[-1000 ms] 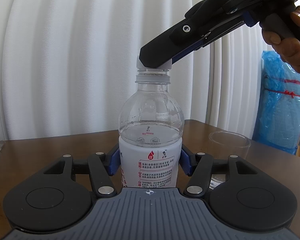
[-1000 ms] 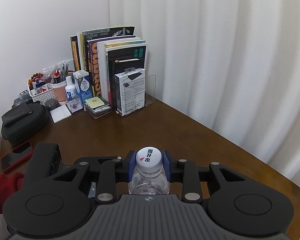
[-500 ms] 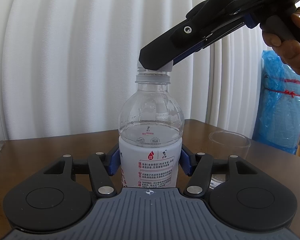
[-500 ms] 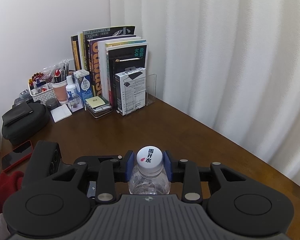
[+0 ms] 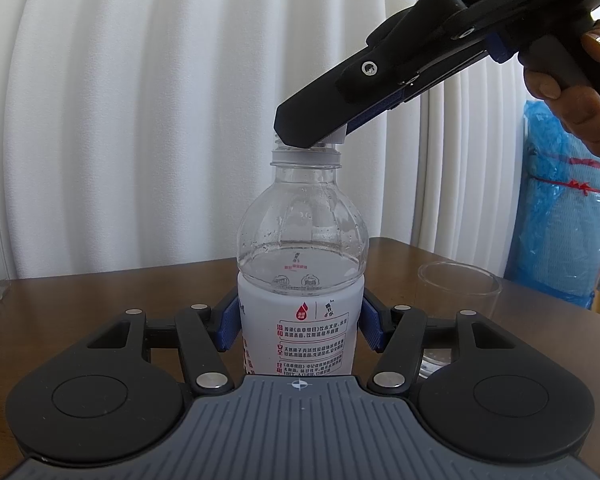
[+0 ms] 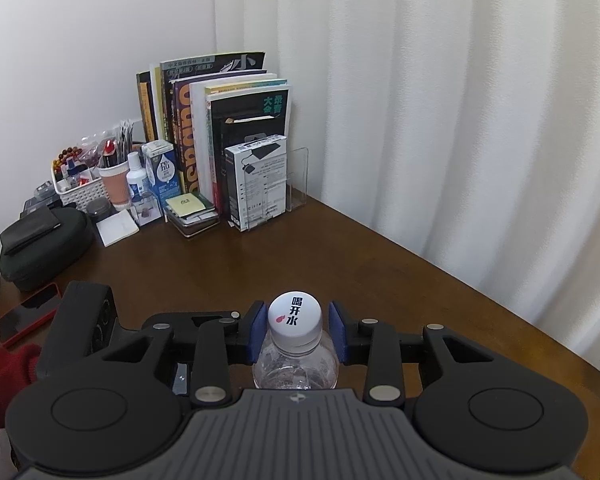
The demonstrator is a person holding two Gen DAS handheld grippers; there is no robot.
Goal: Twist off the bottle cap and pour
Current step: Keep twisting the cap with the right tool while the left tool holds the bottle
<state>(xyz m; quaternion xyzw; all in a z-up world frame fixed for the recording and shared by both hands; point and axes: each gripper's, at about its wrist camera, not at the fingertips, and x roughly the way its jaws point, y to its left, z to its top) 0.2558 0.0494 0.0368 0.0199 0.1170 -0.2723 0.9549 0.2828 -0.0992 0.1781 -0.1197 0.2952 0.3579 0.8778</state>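
Note:
A clear water bottle point(image 5: 300, 264) with a white label stands upright on the brown table point(image 5: 100, 292). My left gripper point(image 5: 300, 326) is shut on its labelled body, a blue pad on each side. From the upper right my right gripper point(image 5: 308, 132) slants down onto the neck. Its jaws are closing, with the white cap point(image 6: 295, 318) between the blue pads point(image 6: 256, 332). In the left wrist view the cap point(image 5: 334, 141) sits slightly raised and tilted above the neck ring, with thread showing at the left. A clear empty glass point(image 5: 458, 280) stands just right of the bottle.
Books point(image 6: 220, 140) in a clear stand, a white basket point(image 6: 80, 188) of small items, a black case point(image 6: 40, 248) and a red phone point(image 6: 28, 316) fill the far left of the table. White curtains hang behind. A blue plastic bag point(image 5: 560, 220) stands beyond the table's right edge.
The right gripper has tipped a little steeper and the cap has come up slightly off the neck ring. The bottle and the left gripper have kept still.

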